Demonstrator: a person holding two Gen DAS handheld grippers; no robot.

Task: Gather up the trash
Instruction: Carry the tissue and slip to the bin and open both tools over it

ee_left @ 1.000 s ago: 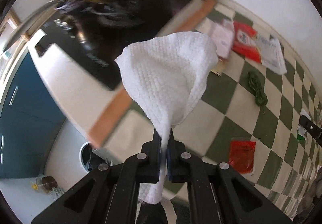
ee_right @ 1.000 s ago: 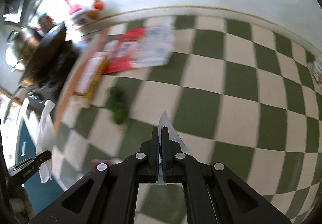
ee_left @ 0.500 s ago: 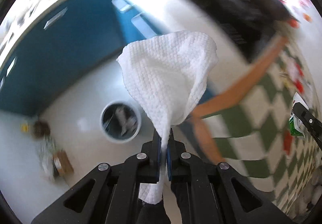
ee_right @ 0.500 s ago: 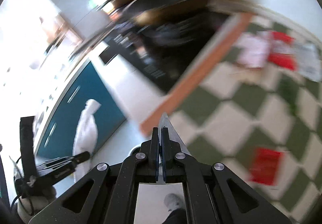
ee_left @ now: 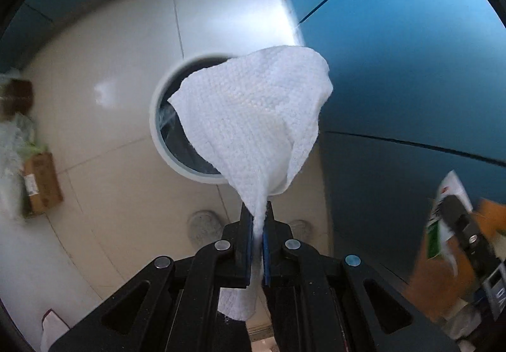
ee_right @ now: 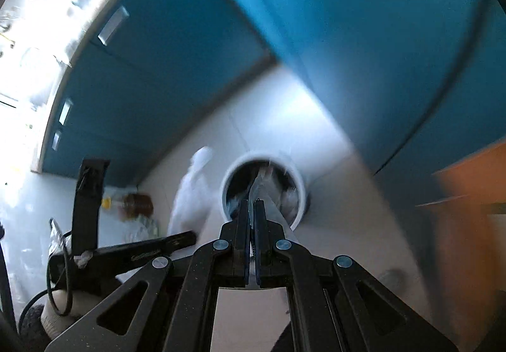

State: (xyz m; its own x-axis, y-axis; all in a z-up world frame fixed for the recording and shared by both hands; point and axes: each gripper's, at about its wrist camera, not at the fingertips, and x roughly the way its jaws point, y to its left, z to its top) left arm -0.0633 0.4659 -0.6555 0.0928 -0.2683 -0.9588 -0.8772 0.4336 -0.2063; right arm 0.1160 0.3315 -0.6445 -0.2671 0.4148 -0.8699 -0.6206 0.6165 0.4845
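Note:
In the left wrist view my left gripper (ee_left: 257, 216) is shut on a white paper towel (ee_left: 253, 118), which fans out in front of a round white trash bin (ee_left: 155, 118) on the floor. At the right edge my right gripper (ee_left: 448, 203) pinches a green and white wrapper (ee_left: 435, 225). In the right wrist view my right gripper (ee_right: 251, 209) is shut on that thin wrapper (ee_right: 257, 183), whose tip points into the bin (ee_right: 299, 184), where trash lies inside. The left gripper (ee_right: 188, 237) with the paper towel (ee_right: 193, 191) hangs just left of the bin.
Blue cabinet fronts (ee_left: 395, 67) stand right of and behind the bin. A cardboard box (ee_left: 41, 181) and plastic bags lie on the pale floor at the left. A brown bottle (ee_right: 137, 202) is near the cabinet base. An orange table edge (ee_right: 468, 175) shows at the right.
Both grippers have swung from above the checkered table down toward the floor. The bin now looks larger and nearer in both views. Each still grips its piece.

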